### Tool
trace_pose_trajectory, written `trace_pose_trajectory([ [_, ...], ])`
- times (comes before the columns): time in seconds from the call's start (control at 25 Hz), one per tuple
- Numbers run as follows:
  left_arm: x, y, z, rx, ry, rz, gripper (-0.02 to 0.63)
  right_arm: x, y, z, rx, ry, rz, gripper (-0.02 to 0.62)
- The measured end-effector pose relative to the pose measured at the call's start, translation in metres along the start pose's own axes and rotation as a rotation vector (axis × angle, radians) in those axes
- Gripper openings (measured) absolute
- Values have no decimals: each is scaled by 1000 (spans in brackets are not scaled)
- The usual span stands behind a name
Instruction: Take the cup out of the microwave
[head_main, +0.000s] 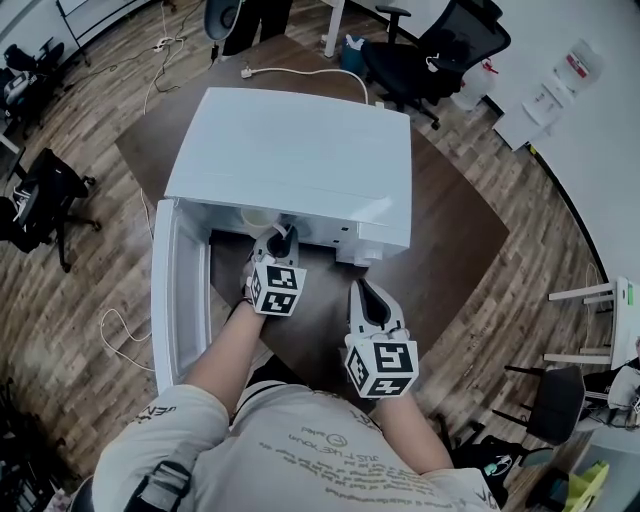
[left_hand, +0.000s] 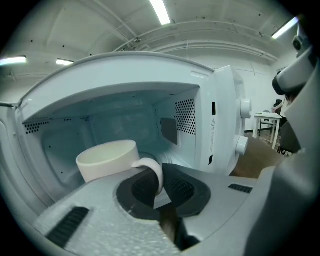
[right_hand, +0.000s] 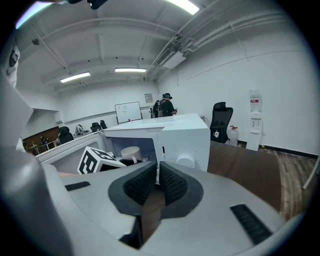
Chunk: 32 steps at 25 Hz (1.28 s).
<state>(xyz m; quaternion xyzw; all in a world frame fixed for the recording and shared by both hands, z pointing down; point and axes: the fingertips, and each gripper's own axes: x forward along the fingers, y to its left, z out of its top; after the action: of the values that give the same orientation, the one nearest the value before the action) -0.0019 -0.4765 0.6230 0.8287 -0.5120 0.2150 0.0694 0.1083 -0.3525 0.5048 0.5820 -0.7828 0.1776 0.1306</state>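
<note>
My left gripper (left_hand: 159, 181) is clamped on the handle (left_hand: 151, 167) of the cup (left_hand: 107, 159), which sits inside the microwave (left_hand: 222, 120). My right gripper (right_hand: 156, 182) is closed on nothing. Risk: a handle-only grip may let the cup pivot and strike the opening.

The head camera hangs above the person's shoulders and looks steeply down on the top of the white microwave (head_main: 300, 160) and the brown table (head_main: 455, 250), from some way above.

The camera on the left gripper (head_main: 283, 238) sits low behind its jaws and faces straight into the open oven from very close, with the cup (left_hand: 107, 160) just ahead.

The camera on the right gripper (head_main: 363, 292) stands farther back, outside the oven. It looks along its own jaws at the microwave's front corner and the room behind.

All three views share the open oven mouth and the cup. The right gripper view also takes in the left gripper's marker cube (right_hand: 97, 161).
</note>
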Motion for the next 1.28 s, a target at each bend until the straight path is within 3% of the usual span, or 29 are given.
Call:
trace_pose_trajectory([
  [0.6, -77, -14, 21, 6, -38, 36, 28, -29, 32, 8, 6, -57, 92, 18],
  [0.96, -155, -30, 31, -56, -72, 45, 28, -52, 59, 9, 7, -107, 152, 18],
  [1.28, -226, -43, 47, -53, -106, 56, 28, -72, 84, 6, -3, -161, 200, 17],
])
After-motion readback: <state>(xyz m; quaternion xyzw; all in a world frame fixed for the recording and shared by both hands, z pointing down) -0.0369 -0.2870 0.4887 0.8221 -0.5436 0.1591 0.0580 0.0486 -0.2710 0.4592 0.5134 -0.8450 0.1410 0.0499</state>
